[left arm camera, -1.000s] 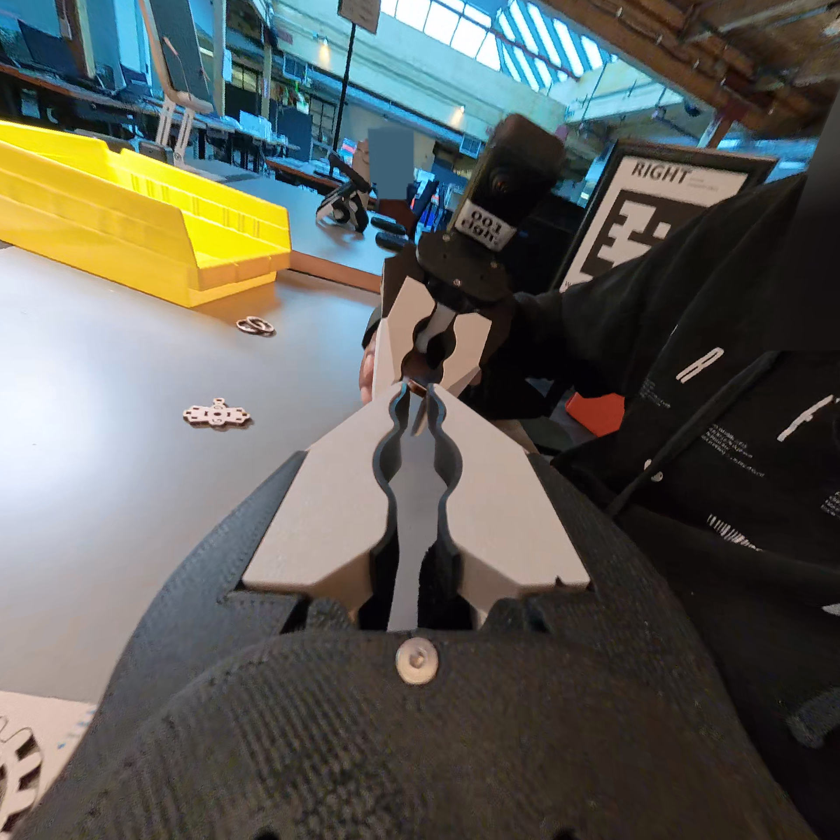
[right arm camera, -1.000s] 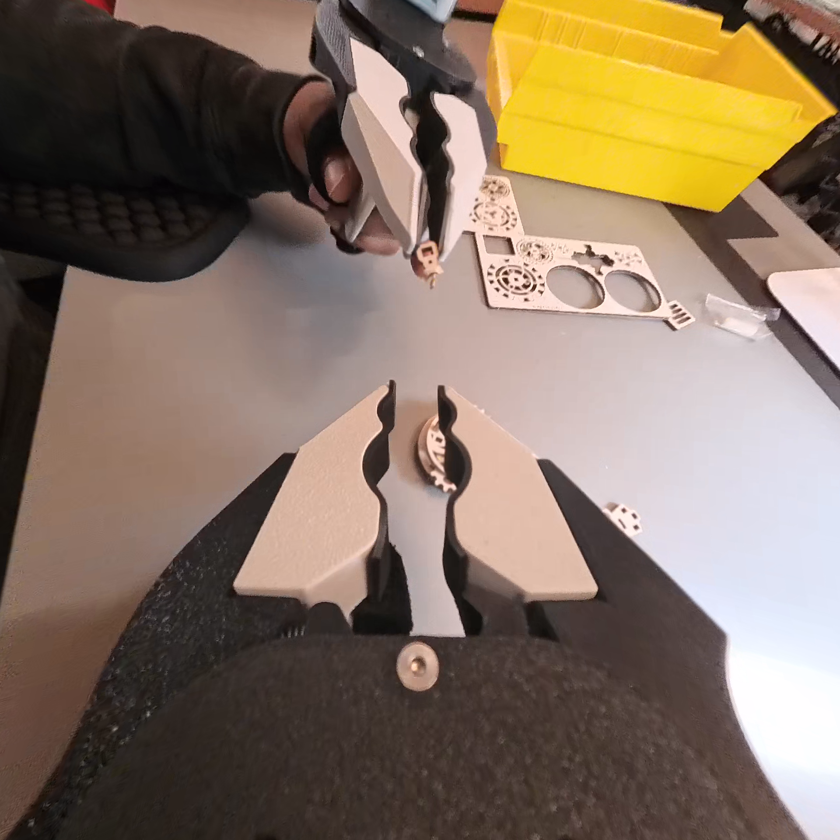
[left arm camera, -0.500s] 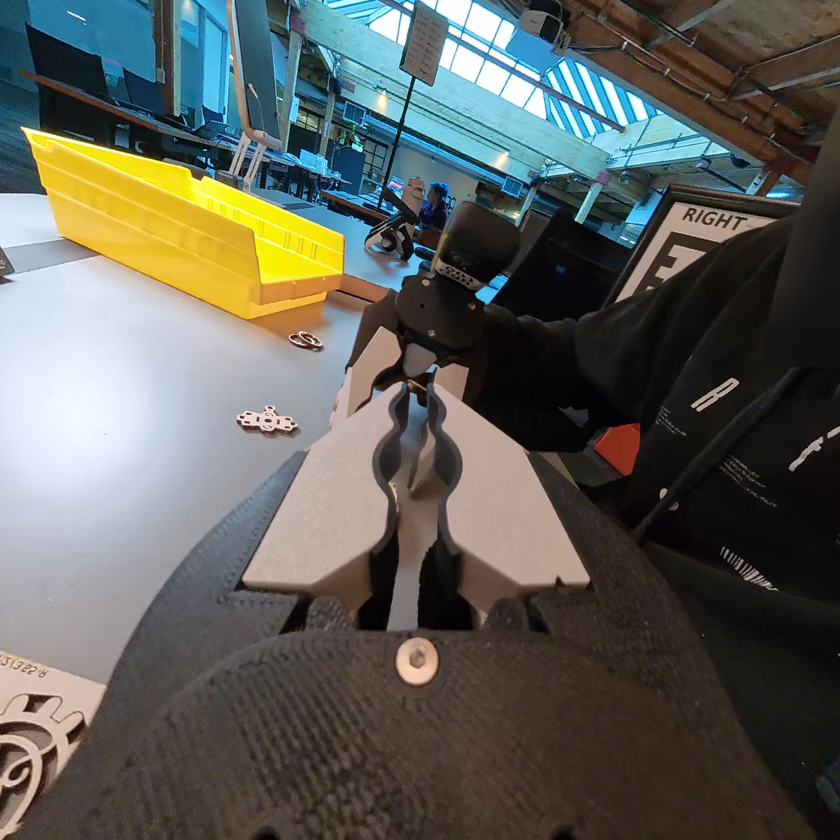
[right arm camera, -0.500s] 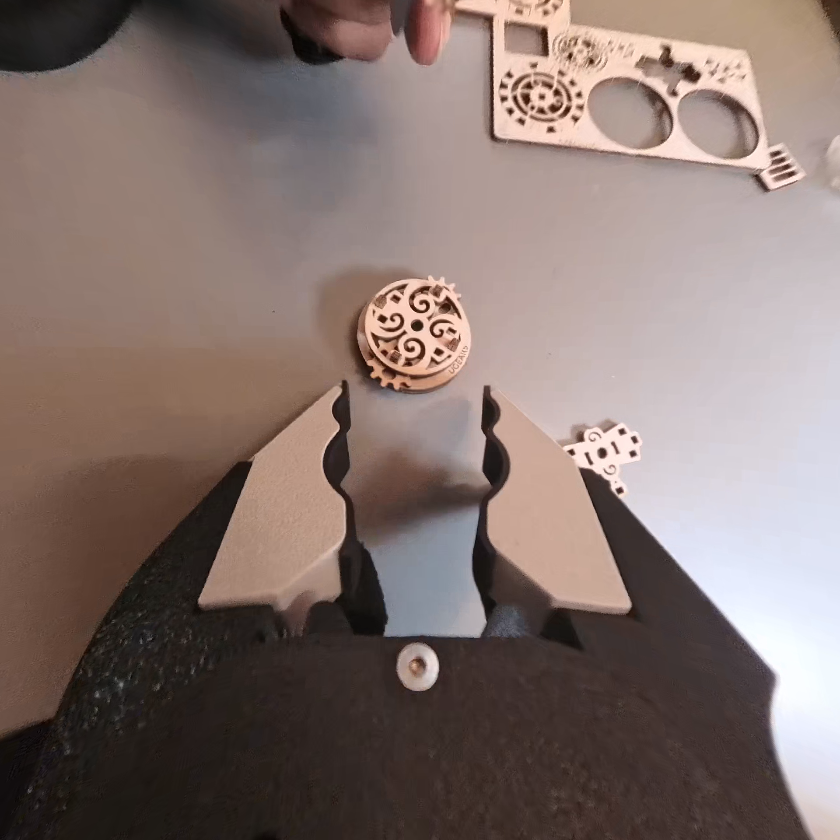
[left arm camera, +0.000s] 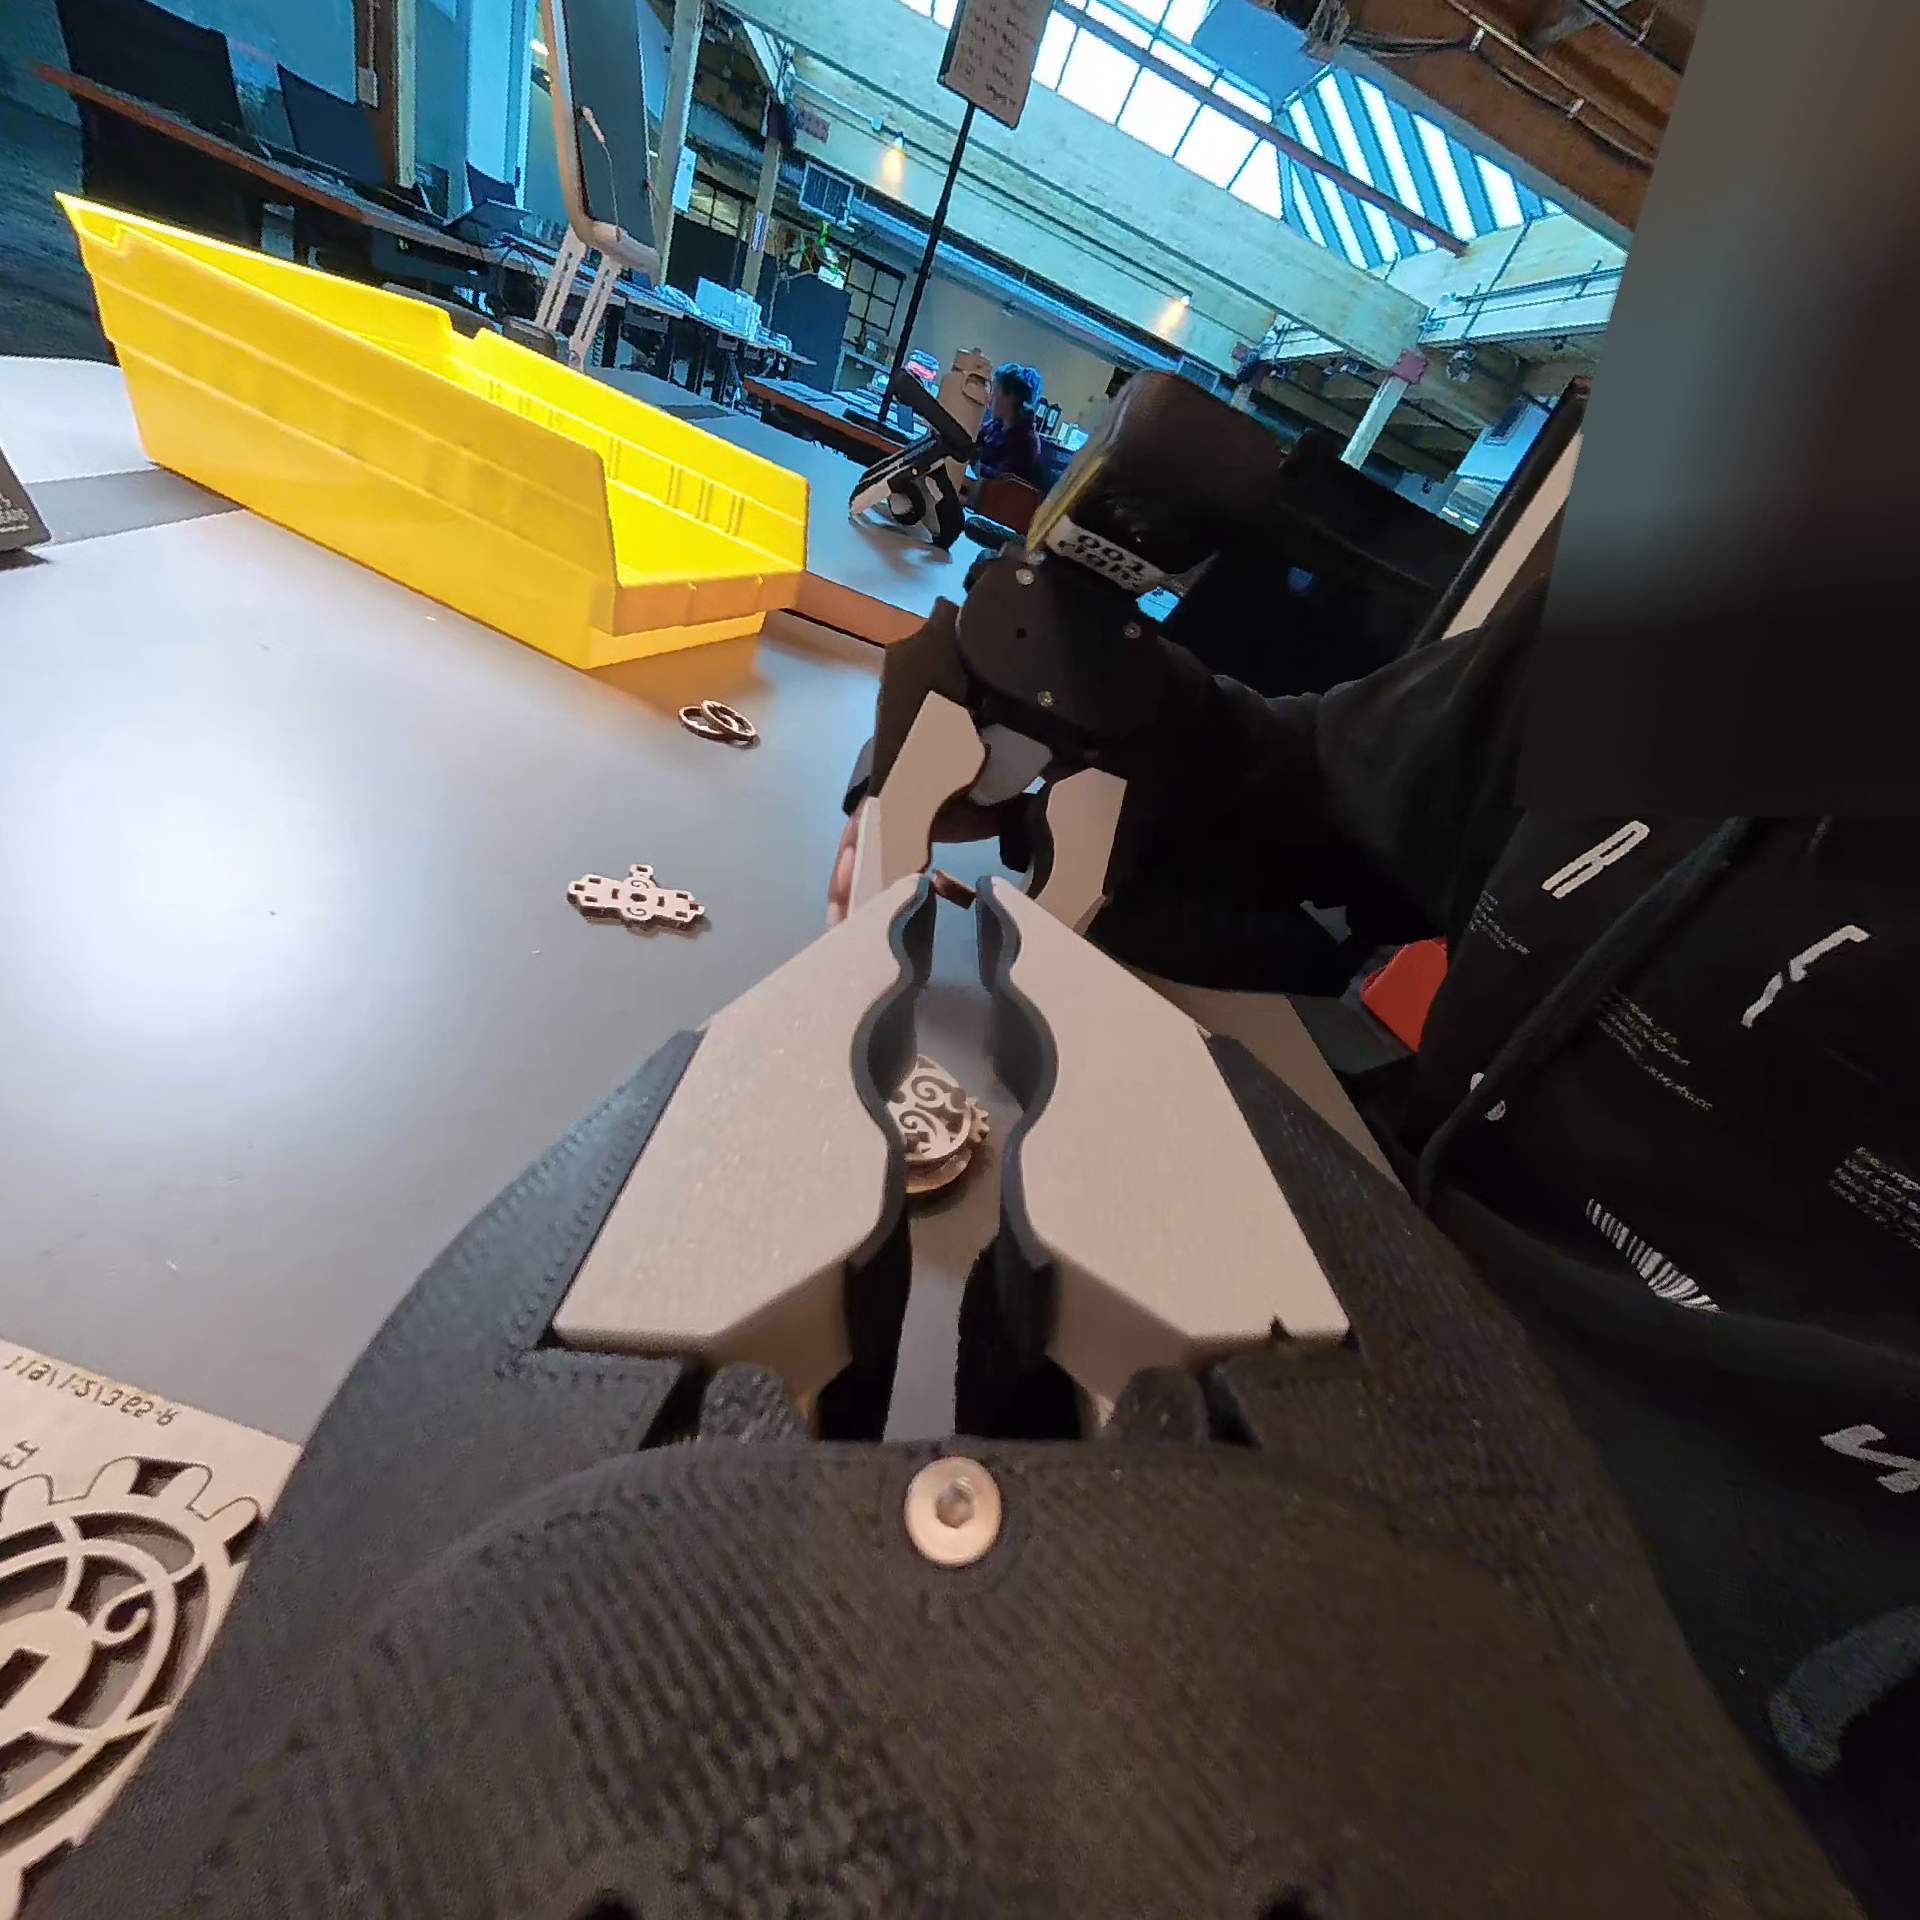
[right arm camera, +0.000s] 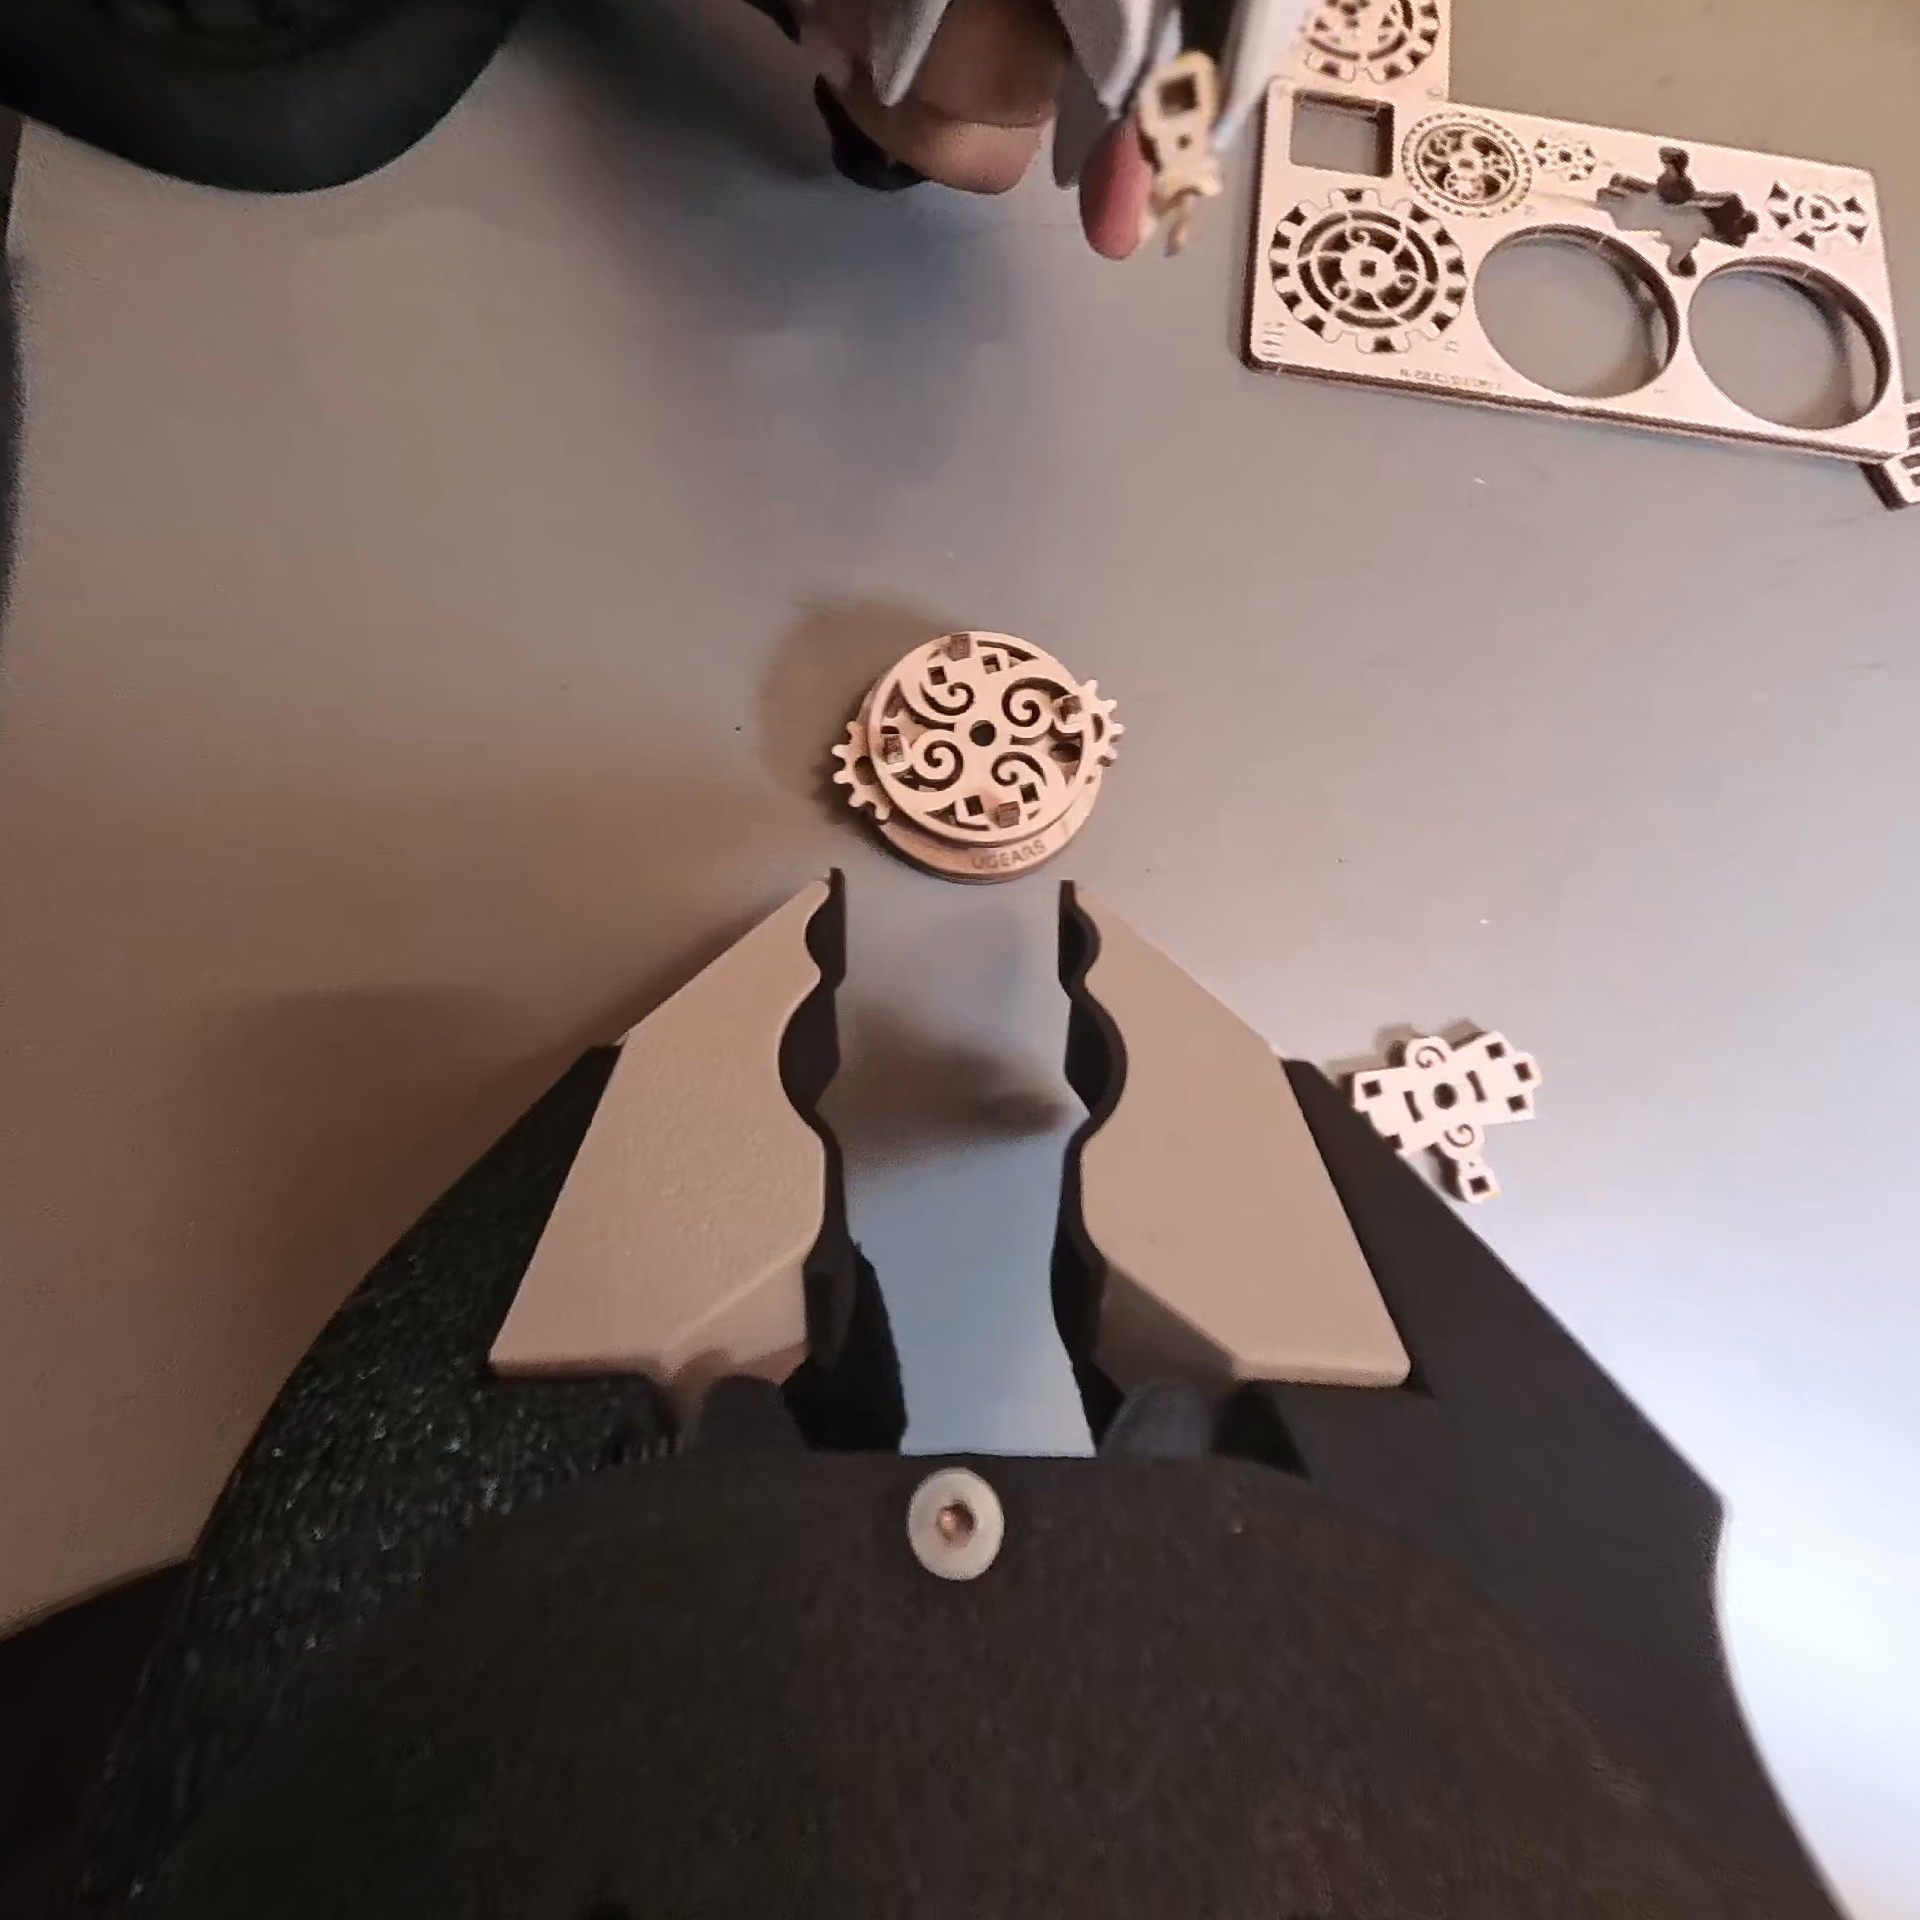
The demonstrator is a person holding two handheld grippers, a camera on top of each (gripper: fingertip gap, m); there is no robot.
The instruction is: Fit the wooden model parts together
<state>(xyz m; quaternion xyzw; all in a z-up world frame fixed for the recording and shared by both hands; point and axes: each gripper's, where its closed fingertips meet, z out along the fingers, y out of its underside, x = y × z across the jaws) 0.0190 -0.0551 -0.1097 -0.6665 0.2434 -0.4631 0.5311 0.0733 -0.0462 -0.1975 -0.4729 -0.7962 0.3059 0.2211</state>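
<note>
A round wooden gear assembly (right arm camera: 977, 753) lies flat on the grey table (right arm camera: 416, 623), just past the tips of my right gripper (right arm camera: 951, 904), which is open and empty above it. My left gripper (left arm camera: 951, 896) is shut on a small wooden peg piece (right arm camera: 1179, 145), held in the air at the top of the right wrist view, beyond and right of the assembly. In the left wrist view the assembly (left arm camera: 935, 1127) shows below through the gap between the left fingers, and the open right gripper (left arm camera: 982, 831) faces them closely.
A laser-cut wooden sheet (right arm camera: 1558, 260) with two round holes lies at the far right. A cross-shaped wooden piece (right arm camera: 1444, 1107) lies beside the right gripper. A yellow bin (left arm camera: 468, 468) and two small rings (left arm camera: 719, 722) sit farther off. A person's black sleeve (left arm camera: 1351, 790) crosses the right side. About 11 cm separates my left fingertips from my right.
My right gripper opened and let the gear assembly go; it now lies flat on the table. The right gripper drew back slightly. My left gripper, still holding the small piece, moved right.
</note>
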